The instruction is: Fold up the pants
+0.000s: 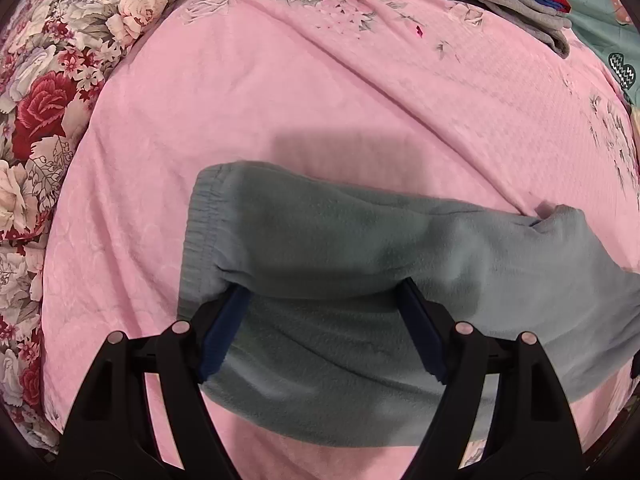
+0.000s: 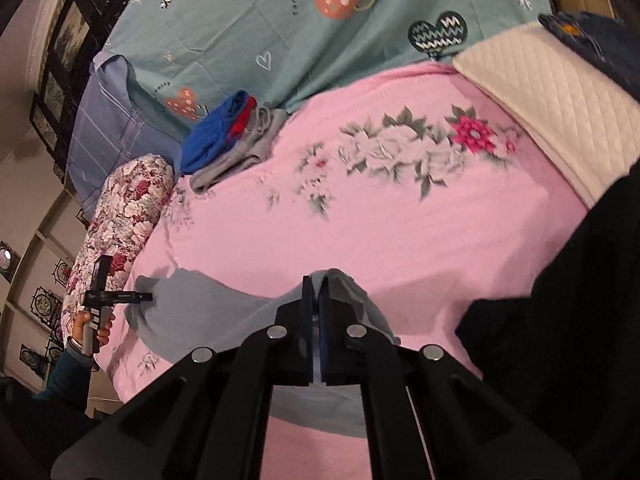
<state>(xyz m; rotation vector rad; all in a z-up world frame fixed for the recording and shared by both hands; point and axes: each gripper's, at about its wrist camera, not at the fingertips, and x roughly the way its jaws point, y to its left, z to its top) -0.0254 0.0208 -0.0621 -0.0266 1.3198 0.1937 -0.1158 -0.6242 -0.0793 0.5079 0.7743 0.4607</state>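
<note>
The grey-green fleece pants lie doubled over on the pink bedspread, elastic waistband at the left. My left gripper is open, its blue-padded fingers spread wide with the folded waist edge of the pants between them. In the right wrist view my right gripper is shut on a fold of the pants and holds that end raised off the bed. The left gripper also shows in the right wrist view, at the far end of the pants.
A pile of folded grey, blue and red clothes sits at the far edge of the bedspread. A floral bolster lies along one side, a cream quilted pillow at another. A teal heart-print sheet lies beyond.
</note>
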